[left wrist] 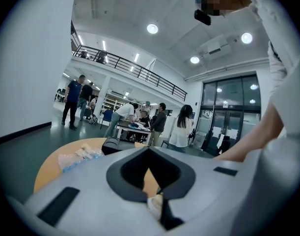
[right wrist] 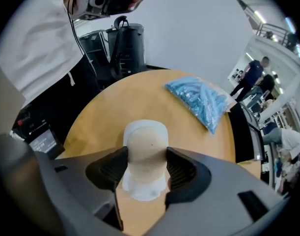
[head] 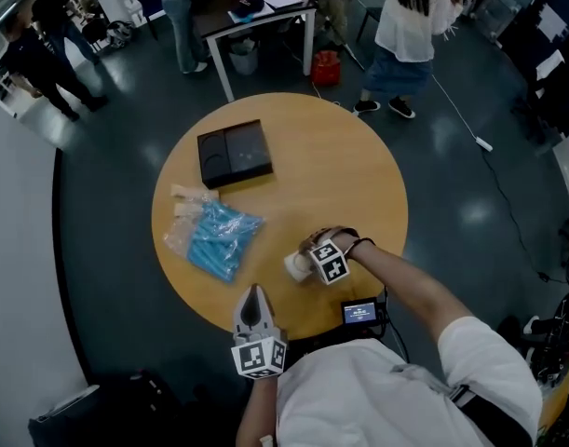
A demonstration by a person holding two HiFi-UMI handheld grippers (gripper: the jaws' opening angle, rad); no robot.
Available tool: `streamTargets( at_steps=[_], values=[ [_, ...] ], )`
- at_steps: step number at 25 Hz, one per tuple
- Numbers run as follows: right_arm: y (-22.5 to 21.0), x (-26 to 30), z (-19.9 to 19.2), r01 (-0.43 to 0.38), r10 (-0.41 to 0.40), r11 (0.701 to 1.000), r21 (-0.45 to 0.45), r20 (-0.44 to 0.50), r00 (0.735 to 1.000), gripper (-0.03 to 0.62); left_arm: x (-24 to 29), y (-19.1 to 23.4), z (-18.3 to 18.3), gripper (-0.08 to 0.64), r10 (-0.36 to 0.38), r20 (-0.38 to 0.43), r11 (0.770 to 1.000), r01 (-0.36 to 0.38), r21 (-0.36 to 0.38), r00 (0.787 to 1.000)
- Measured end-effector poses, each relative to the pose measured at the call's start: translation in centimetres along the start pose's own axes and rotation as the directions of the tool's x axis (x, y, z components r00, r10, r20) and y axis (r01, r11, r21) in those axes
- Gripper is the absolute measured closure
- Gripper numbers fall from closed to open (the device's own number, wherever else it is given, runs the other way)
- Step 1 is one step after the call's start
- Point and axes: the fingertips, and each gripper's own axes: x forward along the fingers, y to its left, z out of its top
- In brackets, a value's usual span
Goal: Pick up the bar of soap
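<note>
The bar of soap (head: 297,265) is a pale beige block lying in a white dish on the round wooden table (head: 340,175), near its front edge. In the right gripper view the soap (right wrist: 147,146) sits between the dark ribbed pads (right wrist: 108,173) of my right gripper (right wrist: 146,170); they stand right at its two sides while it rests on the table. The right gripper (head: 307,260) points left over the soap, its jaws at their widest. My left gripper (head: 253,296) hovers at the table's front edge, closed to a point and empty; the left gripper (left wrist: 150,150) faces across the table.
A bag of blue pieces (head: 219,238) lies to the left of the soap, and a black box (head: 234,153) sits farther back. A small device with a lit screen (head: 360,313) hangs at the table's near edge. Several people stand round a desk (head: 256,12) beyond.
</note>
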Motion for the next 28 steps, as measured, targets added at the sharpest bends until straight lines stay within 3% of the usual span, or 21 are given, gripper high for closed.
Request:
streamTargets(
  at_steps=[3, 4, 5, 6, 7, 9, 10, 11, 12, 14, 16, 20, 28],
  values=[
    [-1.9, -4.6, 1.2, 0.114, -0.139, 0.979, 0.171, 0.144, 0.98, 0.336, 0.2, 0.1, 0.4, 0.554, -0.001, 0.007, 1.0, 0.001, 0.003, 1.0],
    [-2.6, -7.1, 1.9, 0.153, -0.216, 0.95, 0.271, 0.219, 0.951, 0.336, 0.2, 0.1, 0.6, 0.554, -0.003, 0.01, 1.0, 0.003, 0.002, 1.0],
    [-3.3, -10.0, 2.6, 0.187, -0.311, 0.906, 0.38, 0.295, 0.903, 0.336, 0.1, 0.0, 1.0, 0.554, -0.005, 0.018, 1.0, 0.005, 0.001, 1.0],
    [-3.7, -13.4, 3.1, 0.212, -0.419, 0.846, 0.489, 0.363, 0.832, 0.336, -0.1, -0.1, 1.6, 0.554, -0.007, 0.029, 1.0, 0.007, 0.003, 1.0],
    [-3.8, -16.9, 3.6, 0.222, -0.532, 0.773, 0.594, 0.416, 0.738, 0.336, -0.3, -0.2, 2.2, 0.554, -0.008, 0.042, 1.0, 0.008, 0.005, 0.999],
    [-3.2, -23.3, 4.1, 0.195, -0.731, 0.609, 0.769, 0.449, 0.514, 0.336, -0.8, -0.6, 3.0, 0.554, -0.009, 0.064, 1.0, 0.009, 0.002, 0.998],
    [-2.6, -25.3, 4.0, 0.166, -0.8, 0.531, 0.831, 0.428, 0.419, 0.336, -0.8, -0.8, 3.1, 0.554, -0.008, 0.069, 1.0, 0.009, -0.007, 0.998],
    [-1.9, -26.2, 3.7, 0.135, -0.847, 0.464, 0.875, 0.394, 0.355, 0.336, -0.7, -1.0, 2.9, 0.554, -0.008, 0.068, 1.0, 0.01, -0.02, 0.998],
    [-1.2, -26.2, 3.3, 0.108, -0.877, 0.409, 0.906, 0.357, 0.323, 0.336, -0.6, -1.2, 2.4, 0.554, -0.011, 0.06, 0.999, 0.013, -0.034, 0.998],
    [0.1, -24.9, 2.7, 0.057, -0.901, 0.334, 0.941, 0.301, 0.313, 0.336, -0.1, -2.0, 1.2, 0.554, -0.032, 0.039, 0.998, 0.034, -0.056, 0.999],
    [1.0, -24.1, 2.8, 0.022, -0.906, 0.304, 0.953, 0.281, 0.317, 0.336, 0.3, -2.9, 0.9, 0.554, -0.063, 0.029, 0.997, 0.065, -0.052, 0.998],
    [1.4, -24.7, 3.4, 0.005, -0.911, 0.298, 0.955, 0.282, 0.3, 0.336, 0.7, -4.1, 1.4, 0.554, -0.089, 0.036, 0.995, 0.09, -0.032, 0.995],
    [0.7, -24.7, 3.5, 0.019, -0.909, 0.307, 0.952, 0.287, 0.304, 0.336, 1.0, -3.6, 1.2, 0.554, -0.076, 0.031, 0.997, 0.077, -0.033, 0.997]
  ],
)
